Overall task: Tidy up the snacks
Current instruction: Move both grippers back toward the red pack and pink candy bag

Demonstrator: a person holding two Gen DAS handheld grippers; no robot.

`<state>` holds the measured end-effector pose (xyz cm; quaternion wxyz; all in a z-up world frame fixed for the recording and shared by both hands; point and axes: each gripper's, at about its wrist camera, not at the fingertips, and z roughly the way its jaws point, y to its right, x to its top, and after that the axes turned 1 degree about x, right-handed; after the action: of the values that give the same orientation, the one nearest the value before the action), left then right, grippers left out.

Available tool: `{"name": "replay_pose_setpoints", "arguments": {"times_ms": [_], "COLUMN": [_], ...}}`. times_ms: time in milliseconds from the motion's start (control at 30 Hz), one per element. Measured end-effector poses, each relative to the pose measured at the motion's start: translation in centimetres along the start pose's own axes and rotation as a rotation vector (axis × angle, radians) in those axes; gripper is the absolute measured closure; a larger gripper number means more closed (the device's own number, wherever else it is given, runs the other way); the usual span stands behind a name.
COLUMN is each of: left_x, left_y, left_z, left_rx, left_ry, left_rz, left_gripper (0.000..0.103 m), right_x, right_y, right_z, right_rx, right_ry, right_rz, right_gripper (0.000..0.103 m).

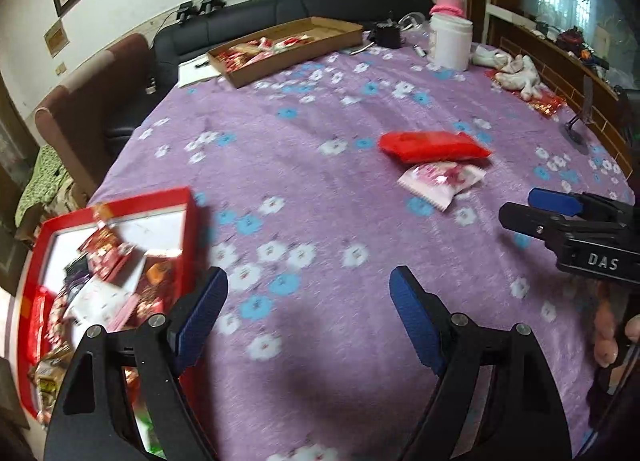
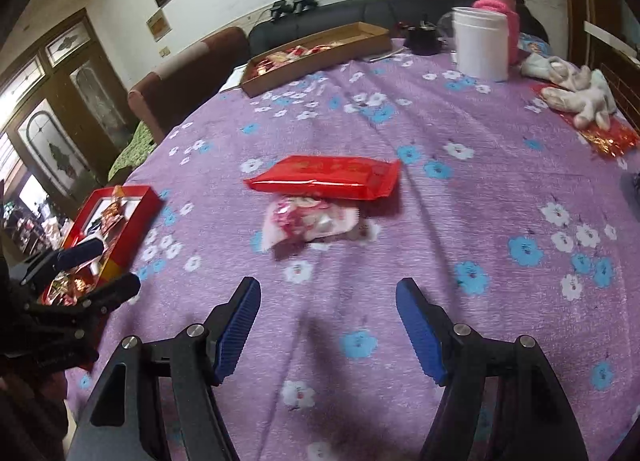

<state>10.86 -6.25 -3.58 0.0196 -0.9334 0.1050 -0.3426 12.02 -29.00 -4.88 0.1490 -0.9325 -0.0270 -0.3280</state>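
A long red snack packet (image 1: 434,145) (image 2: 326,177) lies mid-table, partly over a pink and white snack pouch (image 1: 442,179) (image 2: 308,223). A red box (image 1: 116,261) (image 2: 116,221) with several snacks sits at the table's left edge. My left gripper (image 1: 308,285) stands open over bare cloth, just right of that box, nothing between its blue pads. My right gripper (image 2: 328,297) is open too, a little short of the pink pouch, and shows at the right of the left wrist view (image 1: 532,209).
A shallow cardboard tray (image 1: 288,49) (image 2: 316,57) with snacks sits at the far side. A white tub (image 1: 450,41) (image 2: 482,45), a pink-wrapped jar (image 1: 450,1), a cloth heap (image 1: 516,71) (image 2: 576,89) on red packets and a small stand (image 1: 580,117) crowd the far right. Chairs stand beyond the left edge.
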Motion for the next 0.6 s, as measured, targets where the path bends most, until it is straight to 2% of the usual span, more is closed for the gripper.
{"name": "replay_pose_setpoints", "arguments": {"times_ms": [67, 167, 267, 367, 600], "left_x": [0.6, 1.6, 2.5, 3.7, 6.0], "left_y": [1.0, 2.6, 3.8, 4.8, 6.3], "left_z": [0.7, 2.5, 3.5, 4.2, 6.4], "left_rx": [-0.013, -0.038, -0.062, -0.117, -0.269], "left_ry": [0.016, -0.016, -0.008, 0.005, -0.043], "left_rz": [0.030, 0.058, 0.059, 0.065, 0.088], "left_gripper": [0.019, 0.020, 0.020, 0.020, 0.020], "right_x": [0.2, 0.6, 1.0, 1.2, 1.4], "right_y": [1.1, 3.0, 5.4, 6.9, 7.8], "right_z": [-0.6, -1.4, -1.7, -1.9, -2.7], "right_rx": [-0.006, -0.038, -0.039, -0.038, -0.005], "right_ry": [0.033, 0.084, 0.100, 0.097, 0.115], "right_rz": [0.037, 0.105, 0.200, 0.263, 0.309], "right_gripper": [0.031, 0.030, 0.030, 0.030, 0.030]}}
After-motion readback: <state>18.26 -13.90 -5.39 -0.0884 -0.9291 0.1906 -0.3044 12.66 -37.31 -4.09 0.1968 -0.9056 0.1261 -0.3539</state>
